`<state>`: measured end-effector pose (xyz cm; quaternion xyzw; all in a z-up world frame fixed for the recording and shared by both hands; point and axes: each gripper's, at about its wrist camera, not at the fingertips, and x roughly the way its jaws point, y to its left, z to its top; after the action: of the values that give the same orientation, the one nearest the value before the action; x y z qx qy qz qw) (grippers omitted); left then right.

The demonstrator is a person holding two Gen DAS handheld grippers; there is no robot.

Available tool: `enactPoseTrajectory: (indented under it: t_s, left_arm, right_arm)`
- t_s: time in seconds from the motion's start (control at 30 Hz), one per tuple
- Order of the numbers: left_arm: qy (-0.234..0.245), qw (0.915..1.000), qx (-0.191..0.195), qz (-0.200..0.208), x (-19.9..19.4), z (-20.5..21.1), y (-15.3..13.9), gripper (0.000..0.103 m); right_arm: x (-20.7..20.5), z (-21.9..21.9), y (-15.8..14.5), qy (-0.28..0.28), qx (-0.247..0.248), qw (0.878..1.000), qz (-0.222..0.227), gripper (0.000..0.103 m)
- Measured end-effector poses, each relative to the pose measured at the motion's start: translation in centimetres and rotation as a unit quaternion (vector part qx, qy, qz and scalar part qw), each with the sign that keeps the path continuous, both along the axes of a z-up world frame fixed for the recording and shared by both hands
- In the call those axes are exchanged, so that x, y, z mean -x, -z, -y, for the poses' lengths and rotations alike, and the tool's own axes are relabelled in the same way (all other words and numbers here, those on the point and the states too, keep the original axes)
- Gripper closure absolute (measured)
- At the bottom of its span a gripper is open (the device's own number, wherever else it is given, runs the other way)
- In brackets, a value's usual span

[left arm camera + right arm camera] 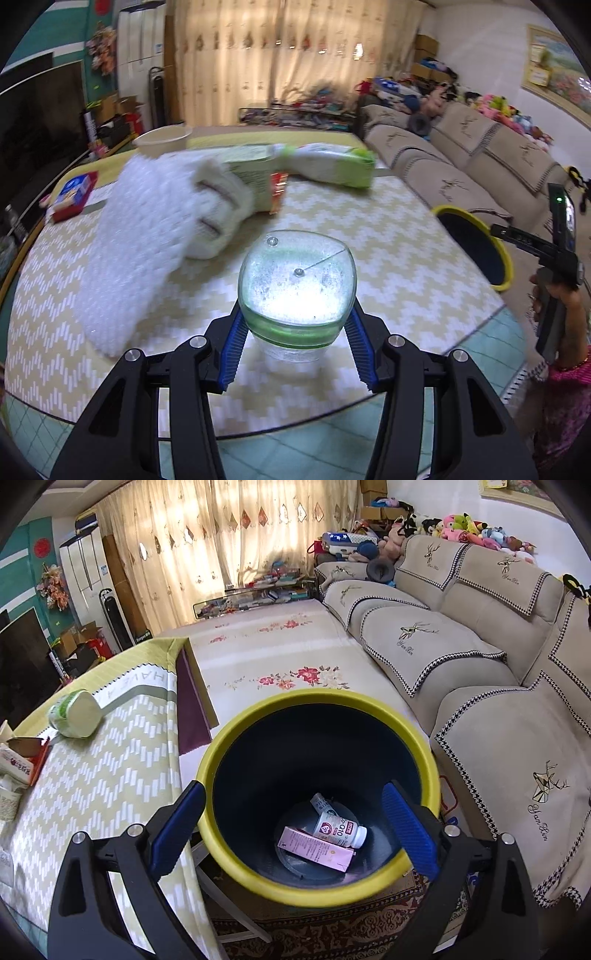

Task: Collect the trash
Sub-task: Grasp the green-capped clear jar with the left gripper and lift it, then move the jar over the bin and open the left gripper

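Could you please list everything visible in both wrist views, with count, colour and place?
clear plastic bottle: one, clear with green band, held in the left gripper above the table
bubble wrap: one, white, left on the table
green-white packages: two, far side of the table
paper cup: one, cream, far edge of the table
bin: one, yellow rim, dark inside, beside the table
white bottle: one, in the bin
pink carton: one, in the bin
table: one, yellow-white zigzag cloth
sofa: one, beige, right
left gripper: black, blue jaws pressing the bottle
right gripper: black, blue jaws apart, over the bin
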<state>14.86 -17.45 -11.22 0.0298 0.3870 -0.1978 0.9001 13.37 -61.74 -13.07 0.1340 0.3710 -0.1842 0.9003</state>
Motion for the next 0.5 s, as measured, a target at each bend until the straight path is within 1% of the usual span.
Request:
enactPoseTrajectory:
  t_s: [0.13,0.27,0.37,0.5]
  left_arm:
    - [0.037,0.9993,0.001,0.008,0.7,2.5,-1.0,0.053]
    - [0.083,0.9965,0.004,0.01,0.6,6.1,-2.0,0.053]
    - [0.116,0.9932,0.005,0.014,0.6,8.9,-2.5,0.053]
    - [0.17,0.9852,0.013,0.015,-0.1,14.1,-3.2,0.053]
  right_arm:
    - [1.8,0.4,-0.7,0.009,0.007,1.0,0.01,0.011]
    - [3.5,1.0,-1.1,0.019,0.012,1.0,0.018,0.011]
    - [4.7,1.6,-1.2,0.028,0.015,0.999,0.019,0.011]
    - [6.0,2.6,-0.9,0.044,0.014,0.999,0.02,0.011]
